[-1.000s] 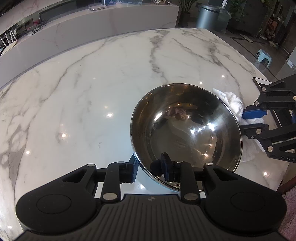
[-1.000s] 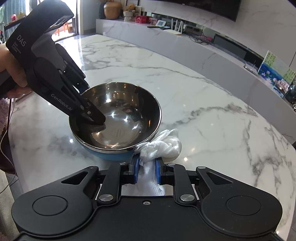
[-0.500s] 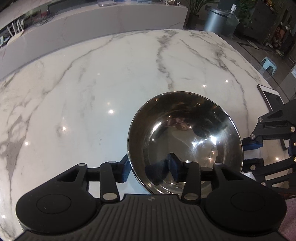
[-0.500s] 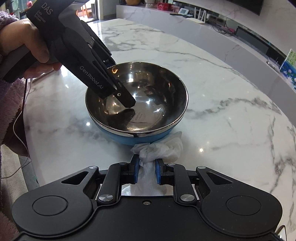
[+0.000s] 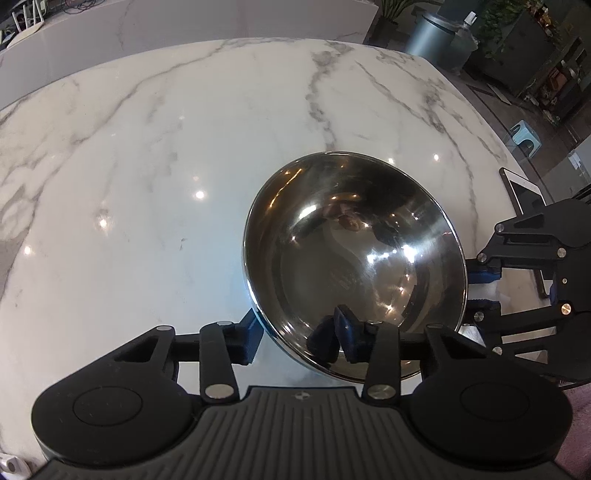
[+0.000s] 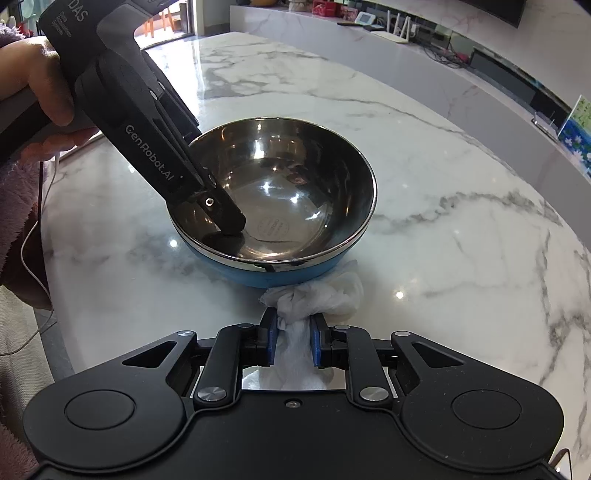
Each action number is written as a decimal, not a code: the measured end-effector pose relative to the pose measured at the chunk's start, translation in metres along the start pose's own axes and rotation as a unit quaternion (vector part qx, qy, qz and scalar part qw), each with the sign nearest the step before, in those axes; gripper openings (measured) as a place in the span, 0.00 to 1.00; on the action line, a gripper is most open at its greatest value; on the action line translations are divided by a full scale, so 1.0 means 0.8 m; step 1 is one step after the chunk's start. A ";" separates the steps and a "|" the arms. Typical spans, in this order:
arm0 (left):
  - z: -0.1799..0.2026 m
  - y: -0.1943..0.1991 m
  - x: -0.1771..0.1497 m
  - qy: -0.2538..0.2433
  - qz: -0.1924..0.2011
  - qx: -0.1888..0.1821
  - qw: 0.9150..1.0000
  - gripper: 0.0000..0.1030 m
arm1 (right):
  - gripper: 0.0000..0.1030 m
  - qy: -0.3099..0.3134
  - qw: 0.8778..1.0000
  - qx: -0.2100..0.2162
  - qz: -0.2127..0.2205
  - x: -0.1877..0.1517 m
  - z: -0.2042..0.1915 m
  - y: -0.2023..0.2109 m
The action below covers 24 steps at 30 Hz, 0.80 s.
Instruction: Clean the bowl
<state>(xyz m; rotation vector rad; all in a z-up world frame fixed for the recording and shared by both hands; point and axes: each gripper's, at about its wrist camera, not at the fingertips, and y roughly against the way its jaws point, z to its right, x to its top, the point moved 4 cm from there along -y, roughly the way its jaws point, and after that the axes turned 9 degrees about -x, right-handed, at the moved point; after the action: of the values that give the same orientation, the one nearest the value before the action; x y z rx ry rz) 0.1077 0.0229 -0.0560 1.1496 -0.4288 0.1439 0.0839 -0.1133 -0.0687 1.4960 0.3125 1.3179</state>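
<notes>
Bowl [image 6: 295, 184] sits on our marble table [image 5: 147, 184] | our left gripper [image 5: 295, 332] closing over its rim | our right gripper [image 6: 293, 338] pinches white cloth [image 6: 314, 295]

The bowl [image 6: 280, 206] stands on the table [image 6: 461, 229]; the cloth [image 6: 317, 295] lies against its near side, a phone [image 5: 524, 192] beyond.

A white marble table [image 5: 184, 155] with grey veins mirrors small ceiling lights. Beyond it runs a long pale marble counter [image 6: 424, 70] carrying a white router [image 6: 397, 27] and cables. A grey cylindrical bin [image 5: 430, 35], potted plants [image 5: 506, 22] and a small blue stool [image 5: 524, 134] stand on dark floor
</notes>
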 end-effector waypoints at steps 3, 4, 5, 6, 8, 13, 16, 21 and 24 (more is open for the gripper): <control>0.004 0.001 0.003 -0.021 0.005 0.006 1.000 0.34 | 0.16 -0.011 1.000 -0.016 0.013 0.002 0.009 0.007; 0.005 0.001 0.003 -0.028 0.006 0.006 1.000 0.34 | 0.16 -0.018 0.999 -0.025 0.021 0.003 0.014 0.011; 0.006 0.001 0.004 -0.034 0.006 0.005 0.999 0.34 | 0.16 -0.024 0.999 -0.031 0.026 0.003 0.019 0.014; 0.007 0.001 0.004 -0.039 0.007 0.003 0.999 0.34 | 0.16 -0.028 0.998 -0.037 0.031 0.004 0.023 0.017; 0.009 0.000 0.005 -0.045 0.007 0.002 0.999 0.34 | 0.16 -0.041 0.997 -0.050 0.047 0.005 0.033 0.025; 0.012 -0.001 0.005 -0.055 0.003 0.000 0.998 0.34 | 0.16 -0.042 0.996 -0.051 0.059 0.006 0.041 0.035; 0.013 -0.002 0.005 -0.059 0.003 0.002 0.998 0.34 | 0.16 -0.032 0.997 -0.048 0.054 0.005 0.039 0.032; 0.012 -0.003 0.006 -0.059 0.004 0.004 0.998 0.34 | 0.16 -0.019 0.999 -0.036 0.035 0.005 0.033 0.023; 0.013 -0.004 0.007 -0.058 0.004 0.005 0.998 0.34 | 0.16 -0.006 1.000 -0.025 0.018 0.003 0.026 0.013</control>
<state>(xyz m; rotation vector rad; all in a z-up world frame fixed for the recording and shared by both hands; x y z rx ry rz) 0.1108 0.0119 -0.0528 1.1701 -0.5354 0.0867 0.0978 -0.1265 -0.0555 1.4743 0.2443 1.3354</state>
